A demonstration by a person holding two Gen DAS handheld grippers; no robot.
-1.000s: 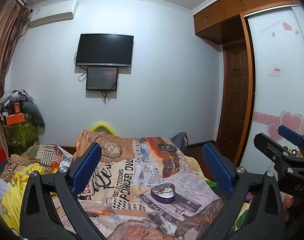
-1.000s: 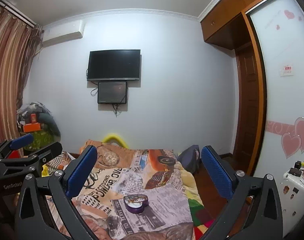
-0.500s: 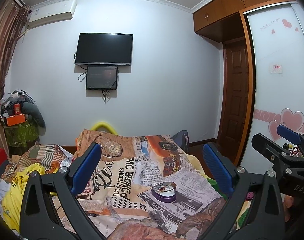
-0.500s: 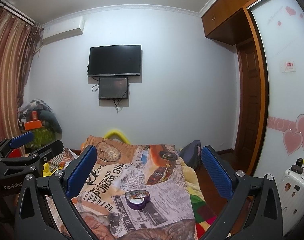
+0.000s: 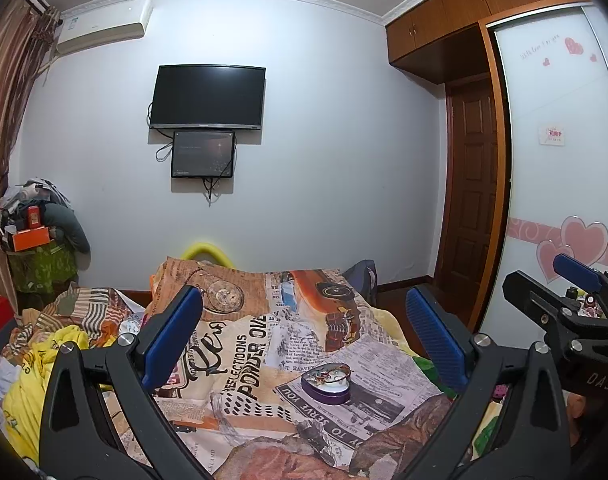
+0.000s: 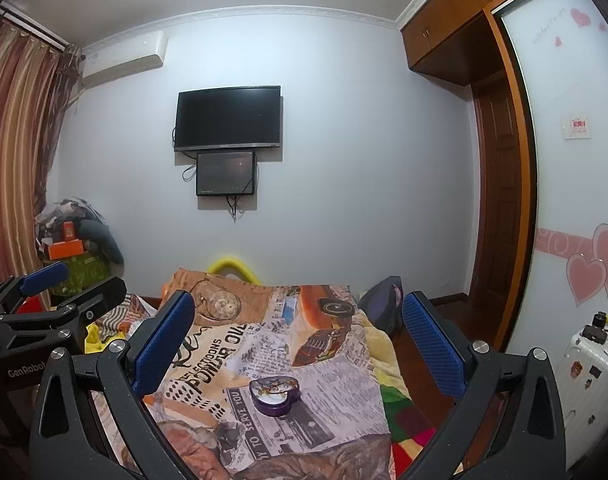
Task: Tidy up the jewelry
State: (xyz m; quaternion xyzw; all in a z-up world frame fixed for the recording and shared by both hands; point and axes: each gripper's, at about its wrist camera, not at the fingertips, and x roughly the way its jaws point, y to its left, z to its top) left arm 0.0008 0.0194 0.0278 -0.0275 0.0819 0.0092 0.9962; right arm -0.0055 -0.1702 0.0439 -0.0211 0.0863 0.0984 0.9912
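Note:
A purple heart-shaped jewelry box [image 5: 327, 383] lies open on the newspaper-print bedspread [image 5: 247, 344], with thin chain jewelry inside. It also shows in the right wrist view [image 6: 275, 394]. My left gripper [image 5: 304, 340] is open and empty, held above and short of the box. My right gripper [image 6: 297, 340] is open and empty, also above and short of the box. Each gripper shows at the edge of the other's view: the right gripper [image 5: 560, 300] and the left gripper [image 6: 63, 292].
Rumpled clothes and bedding [image 5: 43, 344] lie on the bed's left side. A bag [image 6: 384, 308] sits at the bed's far right corner. A white suitcase [image 6: 588, 364] stands at the right by the wardrobe. A TV [image 5: 207, 98] hangs on the far wall.
Both views have tilted slightly down and the box sits a little lower and nearer in the right wrist view. Both grippers stay open.

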